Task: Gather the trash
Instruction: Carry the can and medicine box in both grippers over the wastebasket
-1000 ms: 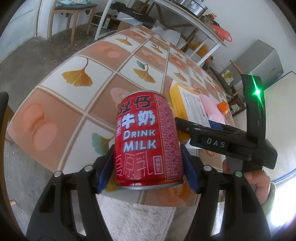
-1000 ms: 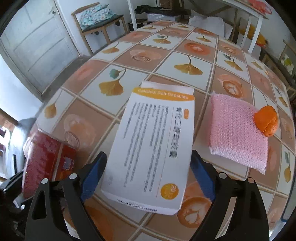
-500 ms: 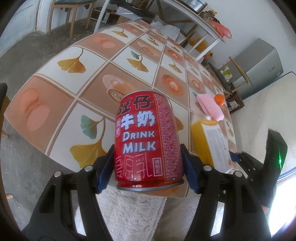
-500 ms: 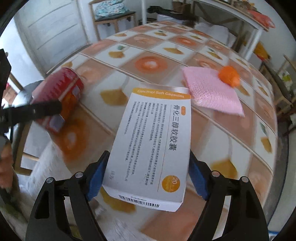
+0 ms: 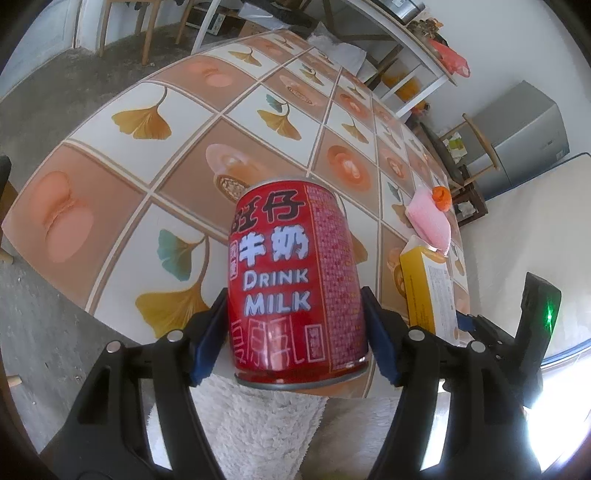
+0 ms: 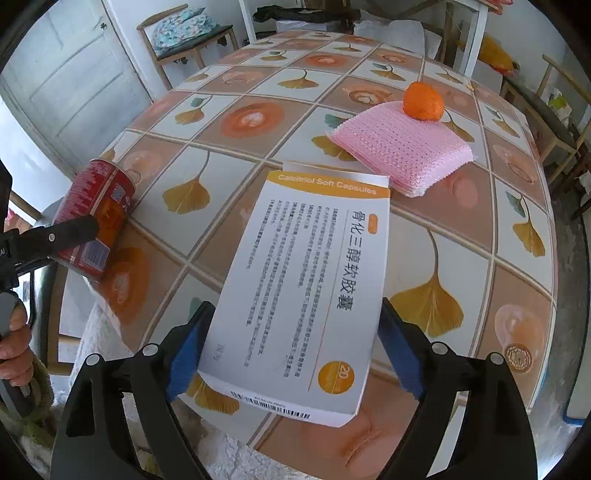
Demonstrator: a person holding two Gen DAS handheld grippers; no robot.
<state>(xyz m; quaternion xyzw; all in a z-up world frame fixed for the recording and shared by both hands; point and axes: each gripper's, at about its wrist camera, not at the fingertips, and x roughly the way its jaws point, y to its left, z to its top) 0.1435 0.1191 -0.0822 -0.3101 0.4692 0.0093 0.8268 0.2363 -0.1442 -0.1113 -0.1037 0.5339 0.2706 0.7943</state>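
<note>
My left gripper point(image 5: 295, 332) is shut on a red milk can point(image 5: 295, 280) and holds it upright above the near edge of the tiled table point(image 5: 147, 129). My right gripper point(image 6: 295, 343) is shut on a white and orange capsule box point(image 6: 306, 295) and holds it above the table's near edge. The can also shows at the left of the right wrist view point(image 6: 92, 218). The box also shows at the right of the left wrist view point(image 5: 432, 291).
A pink cloth point(image 6: 402, 147) lies on the table with an orange point(image 6: 423, 101) on its far corner. A white fluffy rug point(image 5: 258, 424) lies below the table edge. Chairs point(image 6: 184, 33) and a white shelf stand beyond the table.
Both grippers have pulled back from the table with the can and the box still held. The right view has swung, so the cloth and orange sit farther off.
</note>
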